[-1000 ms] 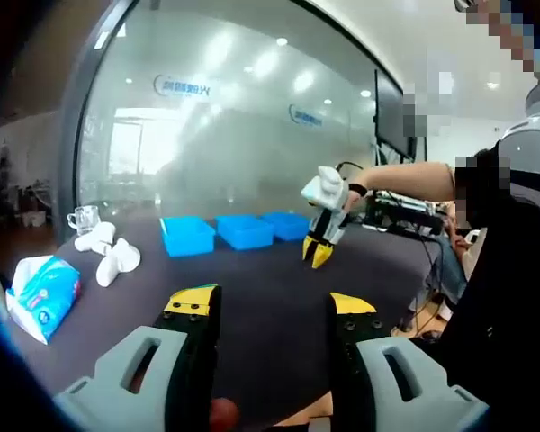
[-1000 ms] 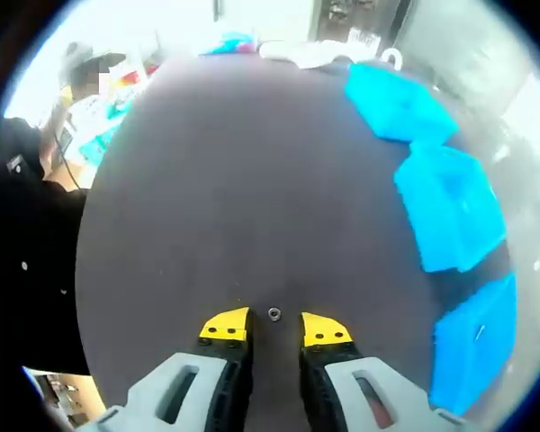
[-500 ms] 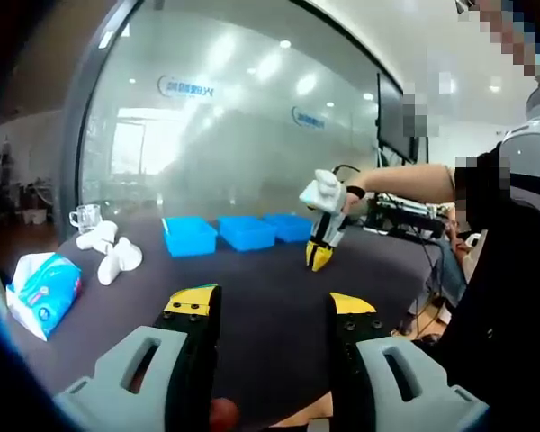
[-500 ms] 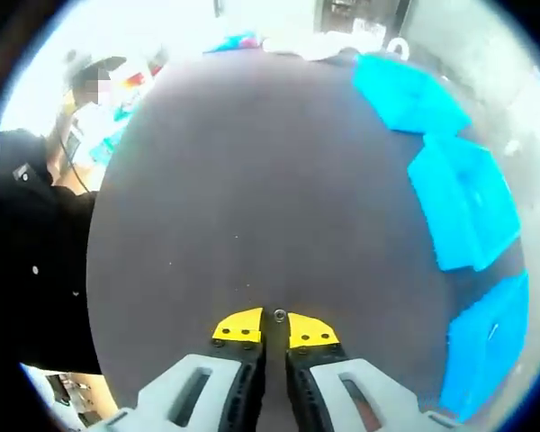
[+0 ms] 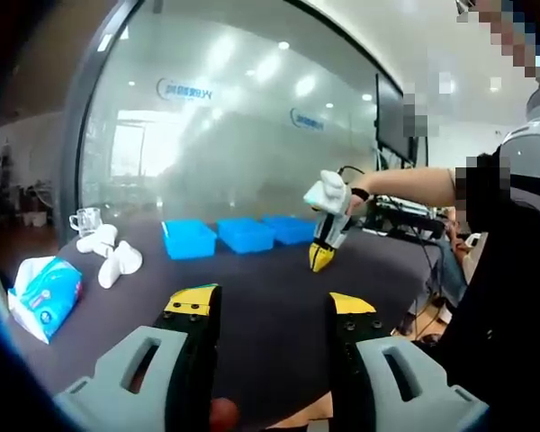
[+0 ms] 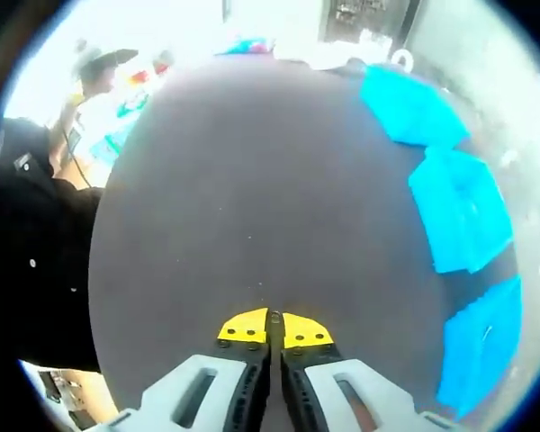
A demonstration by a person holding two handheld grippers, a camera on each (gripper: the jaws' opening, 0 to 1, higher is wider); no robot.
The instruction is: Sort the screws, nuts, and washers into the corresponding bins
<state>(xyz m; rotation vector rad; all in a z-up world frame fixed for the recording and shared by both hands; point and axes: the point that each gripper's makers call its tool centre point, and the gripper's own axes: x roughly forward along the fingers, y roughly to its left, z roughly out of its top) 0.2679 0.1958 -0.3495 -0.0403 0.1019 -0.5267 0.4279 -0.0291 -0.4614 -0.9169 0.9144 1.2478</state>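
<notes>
The right hand-held gripper (image 6: 274,329) is closed on a small nut (image 6: 275,316) at lower centre. The left hand-held gripper (image 5: 265,306) is wide open, empty. Next, I think: carry it to a blue bin (image 6: 457,220) at right.

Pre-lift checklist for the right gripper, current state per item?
1. Right gripper closed: ok, yellow tips nearly meet.
2. Small nut between the tips: ok, a small dark piece sits pinched at the tip line; type of part cannot tell.
3. Grip secure enough to lift: cannot tell.
4. Blue bins in view for the drop: ok, three in a row along the table's far edge.
5. Which bin takes this part: cannot tell, contents too small to read.
6. Left gripper out of the way: ok, open, low over the table.
</notes>
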